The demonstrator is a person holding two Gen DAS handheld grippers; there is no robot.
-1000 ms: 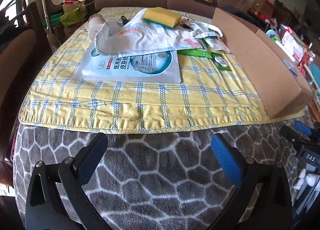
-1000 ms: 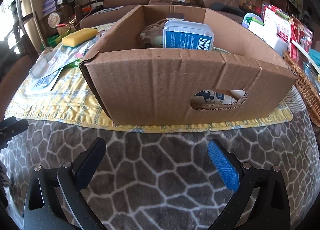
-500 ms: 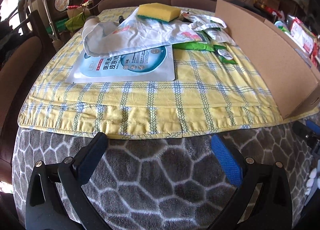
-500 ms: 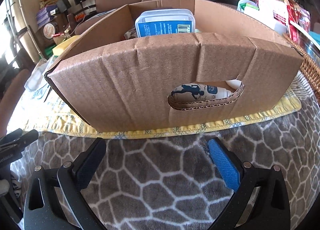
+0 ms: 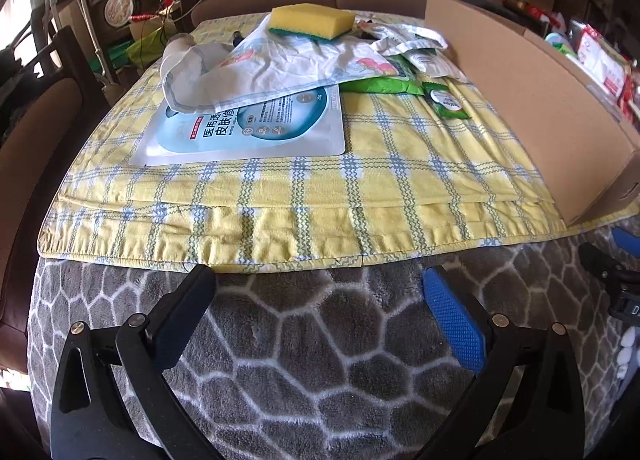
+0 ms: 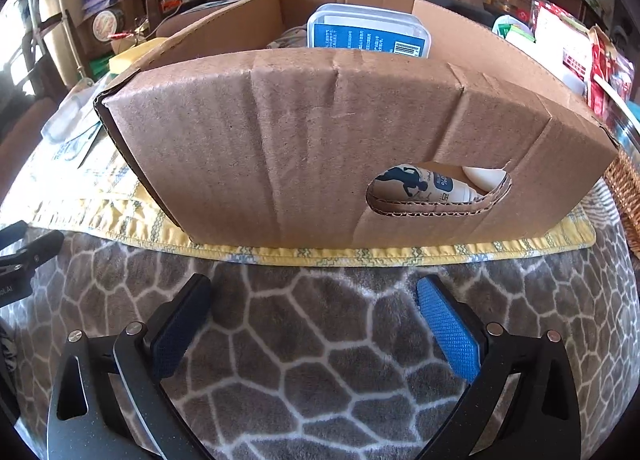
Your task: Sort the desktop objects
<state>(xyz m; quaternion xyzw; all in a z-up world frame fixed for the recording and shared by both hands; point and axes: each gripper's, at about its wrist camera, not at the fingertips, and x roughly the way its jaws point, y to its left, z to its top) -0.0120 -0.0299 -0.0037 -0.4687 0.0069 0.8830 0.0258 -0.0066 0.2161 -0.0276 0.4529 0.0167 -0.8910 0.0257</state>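
Both claws hang spread and empty: the left gripper (image 5: 316, 300) faces the mask packet (image 5: 248, 128), which lies flat straight ahead with its long side crosswise. The right gripper (image 6: 312, 308) faces the box (image 6: 320, 140), so the left is nearer the loose pile.

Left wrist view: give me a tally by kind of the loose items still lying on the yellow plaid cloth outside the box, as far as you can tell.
Sponge: 1
Blue-and-white sachet: 1
White printed bag: 1
Green packets: 2 at least
Crumpled white wrappers: about 2, overlapping
Total: about 7; more may be hidden behind the pile.
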